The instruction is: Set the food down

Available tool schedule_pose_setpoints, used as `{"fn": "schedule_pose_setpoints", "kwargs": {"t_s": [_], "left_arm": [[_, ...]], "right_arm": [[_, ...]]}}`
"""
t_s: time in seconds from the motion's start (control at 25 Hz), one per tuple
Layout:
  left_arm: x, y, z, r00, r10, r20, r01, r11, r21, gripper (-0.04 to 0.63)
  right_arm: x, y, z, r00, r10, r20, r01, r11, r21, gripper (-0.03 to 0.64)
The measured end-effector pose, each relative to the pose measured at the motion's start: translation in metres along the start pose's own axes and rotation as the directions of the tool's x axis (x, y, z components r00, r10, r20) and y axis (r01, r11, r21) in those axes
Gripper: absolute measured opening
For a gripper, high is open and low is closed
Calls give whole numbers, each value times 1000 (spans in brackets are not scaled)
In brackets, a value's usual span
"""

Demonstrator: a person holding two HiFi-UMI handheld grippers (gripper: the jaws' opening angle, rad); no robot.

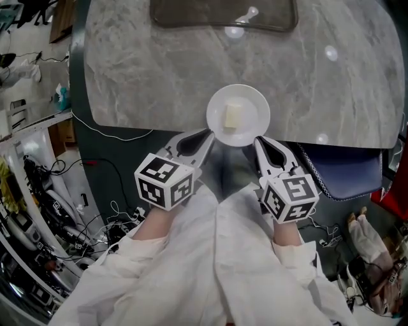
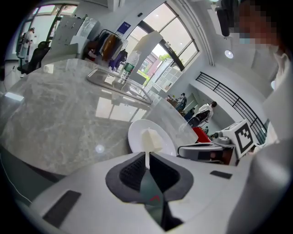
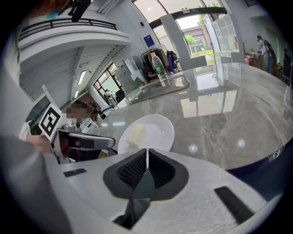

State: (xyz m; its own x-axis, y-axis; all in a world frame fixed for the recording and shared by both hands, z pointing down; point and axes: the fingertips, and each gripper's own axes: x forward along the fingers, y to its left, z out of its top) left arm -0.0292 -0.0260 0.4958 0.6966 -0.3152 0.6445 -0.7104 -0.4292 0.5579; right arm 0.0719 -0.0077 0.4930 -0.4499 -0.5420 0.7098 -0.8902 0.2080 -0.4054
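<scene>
Holding the plate [image 1: 254, 100] by its rim, left gripper [image 1: 208, 135] and right gripper [image 1: 258, 141] both pinched tight, food block [image 1: 233, 116] on top, at the near edge of the tabletop [image 1: 159, 76]. Keep it flat, lower both sides together, then let go.

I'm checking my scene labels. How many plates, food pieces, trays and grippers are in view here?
plate: 1
food piece: 1
tray: 1
grippers: 2, the left gripper and the right gripper, each with its jaws shut on the plate's rim
Total: 5
</scene>
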Motion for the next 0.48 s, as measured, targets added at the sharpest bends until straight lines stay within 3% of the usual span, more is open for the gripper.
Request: {"fn": "schedule_pose_setpoints", "kwargs": {"t_s": [0.48], "left_arm": [[0,8,-2,999,40,-1,-40,998,-37,20]], "right_arm": [[-1,-9,-3,1000,-26,-9,26,1000,13,8]]}}
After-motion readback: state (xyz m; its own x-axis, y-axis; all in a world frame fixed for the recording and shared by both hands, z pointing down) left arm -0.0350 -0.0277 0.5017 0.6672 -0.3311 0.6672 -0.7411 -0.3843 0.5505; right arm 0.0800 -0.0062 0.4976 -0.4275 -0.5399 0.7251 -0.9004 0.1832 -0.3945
